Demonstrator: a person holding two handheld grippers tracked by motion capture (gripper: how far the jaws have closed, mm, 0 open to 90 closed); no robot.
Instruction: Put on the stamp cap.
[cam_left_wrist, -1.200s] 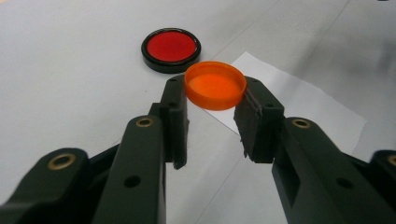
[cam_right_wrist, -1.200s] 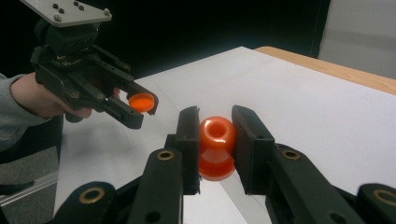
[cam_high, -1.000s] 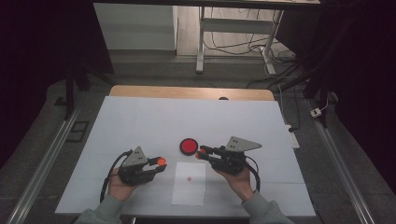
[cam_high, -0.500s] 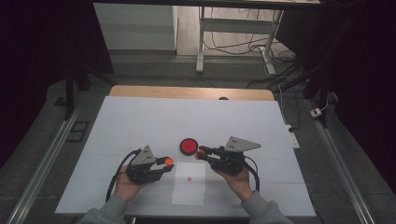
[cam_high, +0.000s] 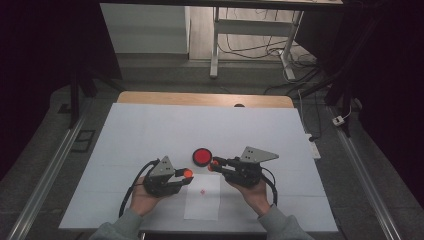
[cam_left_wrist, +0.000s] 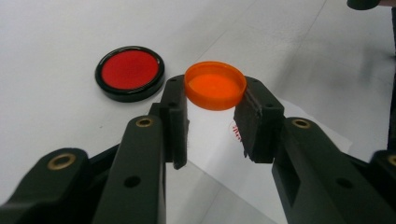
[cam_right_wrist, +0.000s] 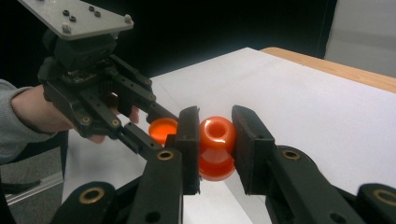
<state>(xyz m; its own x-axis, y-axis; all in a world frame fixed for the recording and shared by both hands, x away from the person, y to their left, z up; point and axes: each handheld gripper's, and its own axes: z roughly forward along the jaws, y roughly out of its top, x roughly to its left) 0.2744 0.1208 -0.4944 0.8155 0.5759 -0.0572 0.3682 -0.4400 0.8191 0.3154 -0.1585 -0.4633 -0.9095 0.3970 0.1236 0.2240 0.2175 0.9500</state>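
Observation:
My left gripper (cam_left_wrist: 214, 95) is shut on a shallow orange cap (cam_left_wrist: 215, 85), held open side up just above the table. In the high view this left gripper (cam_high: 186, 175) sits at the left edge of a white paper sheet (cam_high: 202, 200). My right gripper (cam_right_wrist: 215, 122) is shut on a small orange bottle-shaped piece (cam_right_wrist: 217, 144) with a round opening on top. In the high view the right gripper (cam_high: 212, 165) points left, a short gap from the cap (cam_high: 188, 173). The right gripper view also shows the left gripper (cam_right_wrist: 156, 122) with the cap (cam_right_wrist: 161, 129).
A black-rimmed red disc (cam_high: 202, 156) lies on the white table cover (cam_high: 150, 130) just behind both grippers' tips, and it shows as a red disc (cam_left_wrist: 130, 72) left of the cap. The paper (cam_left_wrist: 243, 172) bears a small red mark. Wooden table edge (cam_high: 200, 98) at the back.
My left hand has slid to the right with the cap, closer to the paper and the right gripper. The right hand has stayed put.

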